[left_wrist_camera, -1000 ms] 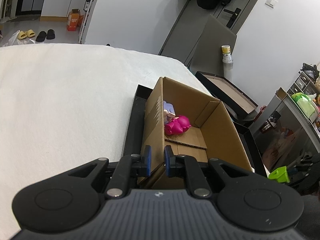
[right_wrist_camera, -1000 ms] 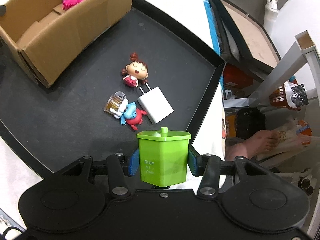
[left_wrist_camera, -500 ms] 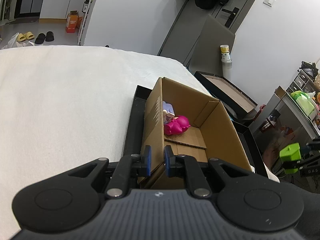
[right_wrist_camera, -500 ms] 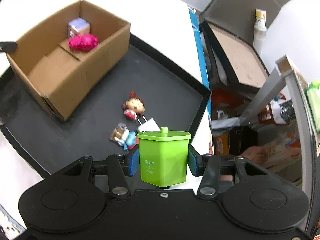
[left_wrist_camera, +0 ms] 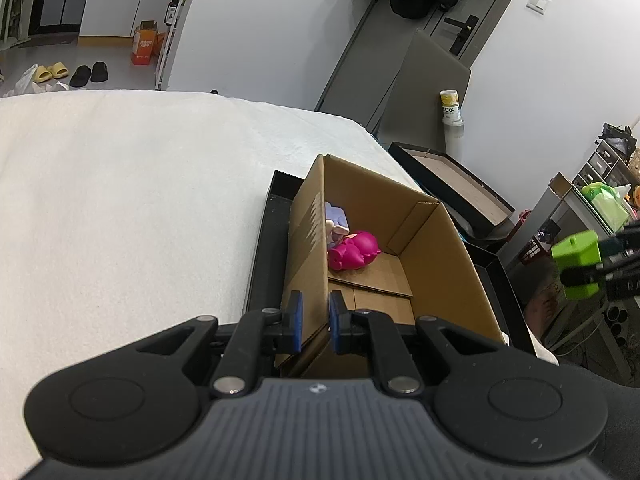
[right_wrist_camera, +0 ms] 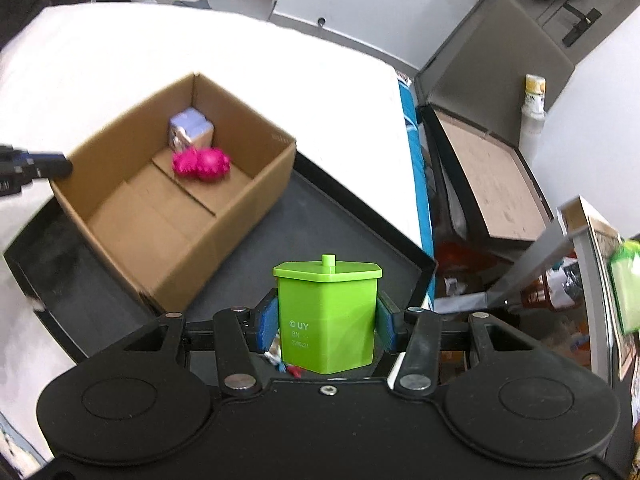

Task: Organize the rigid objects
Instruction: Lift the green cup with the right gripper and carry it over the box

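Your right gripper (right_wrist_camera: 327, 322) is clamping the green block (right_wrist_camera: 327, 314) w/ both pads, carrying it above the black tray (right_wrist_camera: 352, 236). Your left gripper (left_wrist_camera: 314, 316) is pinching the cardboard box (left_wrist_camera: 440, 248) wall, steadying it. Next: you're needing to get over the box opening, then release beside the pink toy (right_wrist_camera: 201, 165).

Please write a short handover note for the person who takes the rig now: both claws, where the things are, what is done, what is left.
Left claw: shut on the near wall of the cardboard box, steadying it.
Right claw: shut on the green lidded container, held in the air above the black tray.
Done: pink toy and lavender cube lie in the box.
Left: put the green container in the box; small toys partly hidden under the right claw remain on the tray.
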`<action>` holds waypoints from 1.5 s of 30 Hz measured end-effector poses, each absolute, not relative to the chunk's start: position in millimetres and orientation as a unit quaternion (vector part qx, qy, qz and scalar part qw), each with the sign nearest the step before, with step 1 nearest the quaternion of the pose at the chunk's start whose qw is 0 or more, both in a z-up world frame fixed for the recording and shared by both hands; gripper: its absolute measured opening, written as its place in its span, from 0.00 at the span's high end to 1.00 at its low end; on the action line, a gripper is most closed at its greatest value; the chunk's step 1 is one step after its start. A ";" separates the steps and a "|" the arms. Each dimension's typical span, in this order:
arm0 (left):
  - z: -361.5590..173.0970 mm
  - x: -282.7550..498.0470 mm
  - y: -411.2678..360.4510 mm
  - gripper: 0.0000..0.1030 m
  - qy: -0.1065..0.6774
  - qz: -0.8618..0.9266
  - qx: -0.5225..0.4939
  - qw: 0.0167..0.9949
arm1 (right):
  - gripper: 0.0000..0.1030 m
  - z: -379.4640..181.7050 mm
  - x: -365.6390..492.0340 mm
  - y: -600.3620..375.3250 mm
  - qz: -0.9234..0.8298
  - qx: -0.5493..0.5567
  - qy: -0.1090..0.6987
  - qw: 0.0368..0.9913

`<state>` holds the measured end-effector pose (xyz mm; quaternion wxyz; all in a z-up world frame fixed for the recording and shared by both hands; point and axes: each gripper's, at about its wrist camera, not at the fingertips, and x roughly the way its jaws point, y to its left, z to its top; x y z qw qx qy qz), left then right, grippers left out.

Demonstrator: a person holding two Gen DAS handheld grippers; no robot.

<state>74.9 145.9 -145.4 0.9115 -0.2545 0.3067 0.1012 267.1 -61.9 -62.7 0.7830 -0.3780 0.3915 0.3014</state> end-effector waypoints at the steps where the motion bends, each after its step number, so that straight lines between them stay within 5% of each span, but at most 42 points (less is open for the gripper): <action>1: -145.4 74.9 145.9 0.88 0.307 0.101 -0.254 0.912 | 0.54 -60.5 268.2 -58.9 0.303 -0.375 0.391 0.784; 45: -149.9 75.6 147.3 0.88 0.306 0.099 -0.257 0.912 | 0.54 -92.3 320.7 44.8 0.318 -0.208 0.479 0.791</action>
